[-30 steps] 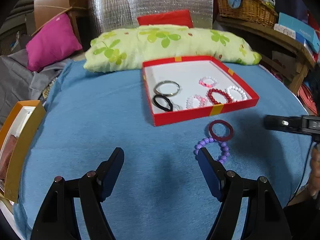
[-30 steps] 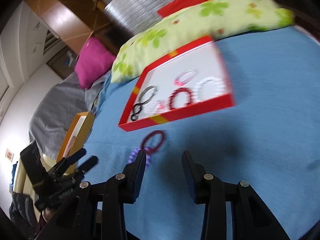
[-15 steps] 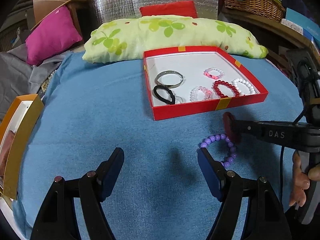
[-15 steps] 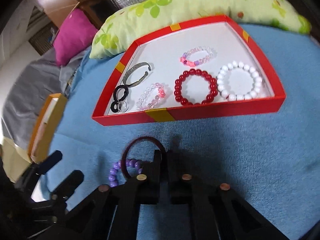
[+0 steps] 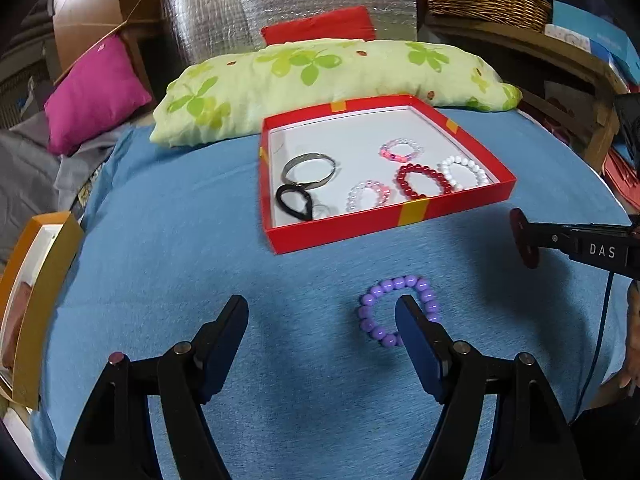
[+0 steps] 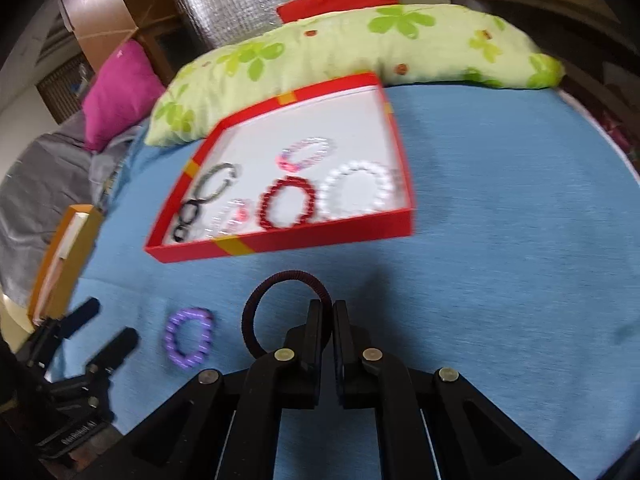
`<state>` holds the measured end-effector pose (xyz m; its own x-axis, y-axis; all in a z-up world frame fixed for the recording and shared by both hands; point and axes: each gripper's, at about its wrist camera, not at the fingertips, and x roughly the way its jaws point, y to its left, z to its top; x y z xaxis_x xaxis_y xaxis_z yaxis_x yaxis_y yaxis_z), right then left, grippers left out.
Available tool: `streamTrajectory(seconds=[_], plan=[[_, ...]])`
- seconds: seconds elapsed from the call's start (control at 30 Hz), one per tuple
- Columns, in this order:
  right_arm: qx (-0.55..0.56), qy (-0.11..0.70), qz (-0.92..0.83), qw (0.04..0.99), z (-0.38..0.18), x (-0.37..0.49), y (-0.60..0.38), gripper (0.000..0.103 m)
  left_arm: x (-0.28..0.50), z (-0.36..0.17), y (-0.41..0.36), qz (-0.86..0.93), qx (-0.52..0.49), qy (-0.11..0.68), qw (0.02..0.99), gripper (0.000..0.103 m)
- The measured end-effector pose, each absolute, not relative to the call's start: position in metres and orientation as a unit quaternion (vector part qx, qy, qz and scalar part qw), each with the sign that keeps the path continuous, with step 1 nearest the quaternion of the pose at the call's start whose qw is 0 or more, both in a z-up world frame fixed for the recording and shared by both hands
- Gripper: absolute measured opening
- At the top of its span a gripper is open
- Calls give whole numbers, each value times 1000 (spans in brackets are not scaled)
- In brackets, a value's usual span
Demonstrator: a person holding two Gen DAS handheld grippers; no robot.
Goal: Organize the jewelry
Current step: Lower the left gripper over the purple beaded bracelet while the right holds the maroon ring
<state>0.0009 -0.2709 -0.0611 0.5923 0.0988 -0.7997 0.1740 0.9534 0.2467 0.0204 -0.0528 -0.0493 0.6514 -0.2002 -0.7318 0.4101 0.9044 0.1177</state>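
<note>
Dark red bangle (image 6: 256, 312) is pinched in the right gripper (image 6: 332, 312), lifted off the blue cloth (image 6: 500, 280) in front of the red box (image 6: 320, 236) (five bracelets and a black band lie inside). Left gripper (image 5: 322, 316) hangs spread, its right finger over the purple bead bracelet (image 5: 380, 304).

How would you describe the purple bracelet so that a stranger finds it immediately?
Start at the red box on the blue cloth. In front of its near wall, outside it, lies the purple bead bracelet. It is the only bracelet lying flat on the cloth; the others are in the box.
</note>
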Motion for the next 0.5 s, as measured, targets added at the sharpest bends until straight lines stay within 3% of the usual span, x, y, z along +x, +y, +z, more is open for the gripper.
streamTrajectory(seconds=[0.5], plan=[[163,478,-42,862,-68,-7,-292,8,22,-54,-68,-171,145,385,895,77]])
